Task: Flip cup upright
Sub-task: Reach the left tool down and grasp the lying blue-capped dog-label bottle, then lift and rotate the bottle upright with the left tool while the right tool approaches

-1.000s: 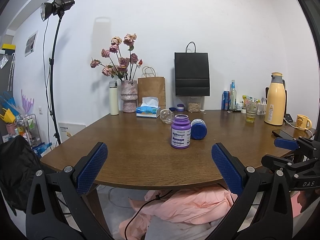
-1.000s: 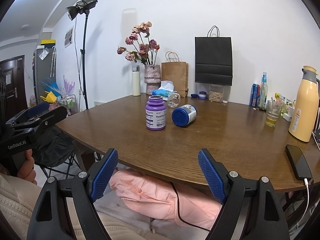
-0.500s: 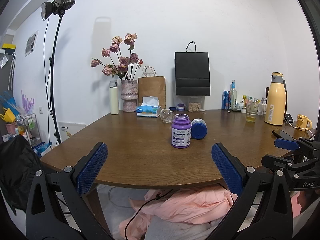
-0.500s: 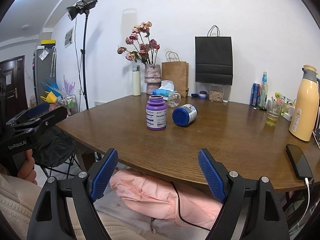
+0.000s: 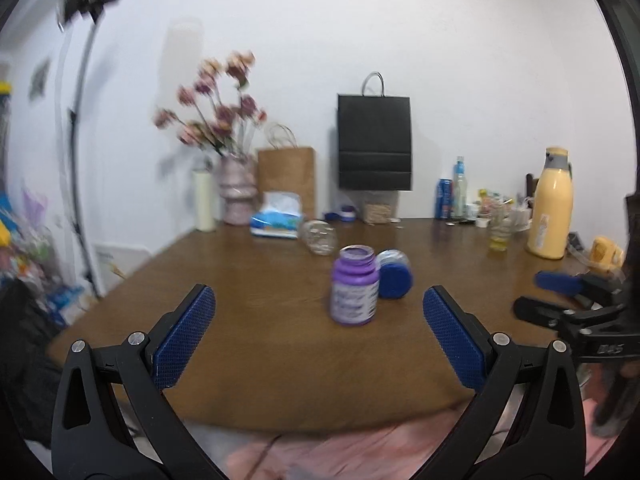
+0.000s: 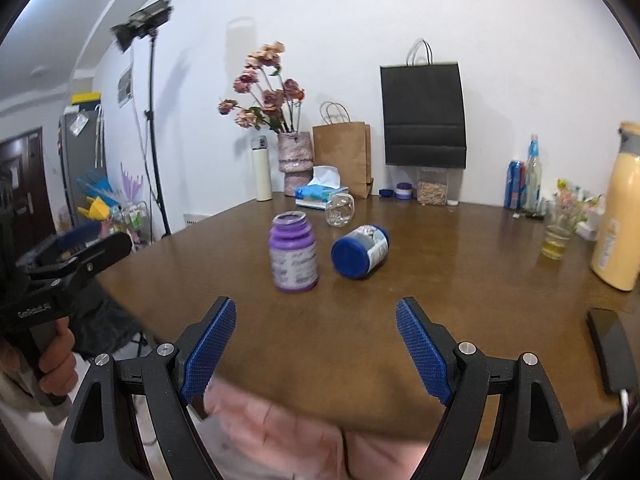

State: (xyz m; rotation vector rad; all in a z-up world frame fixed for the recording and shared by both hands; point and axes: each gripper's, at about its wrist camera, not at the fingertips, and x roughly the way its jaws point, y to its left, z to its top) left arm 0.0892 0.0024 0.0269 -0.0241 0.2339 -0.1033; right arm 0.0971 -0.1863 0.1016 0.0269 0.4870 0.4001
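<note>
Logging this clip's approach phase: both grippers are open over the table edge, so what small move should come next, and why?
Probably the right gripper should advance toward the blue-capped container lying on its side beside the upright purple bottle. It seems the likeliest thing to flip, though the clear glass jar behind also lies tipped. Both grippers are open and empty, short of everything; the left gripper can wait.

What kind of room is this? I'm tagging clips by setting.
Likely a home dining room, partly used for filming: a wooden table with a flower vase, a yellow thermos, and a studio light.
</note>
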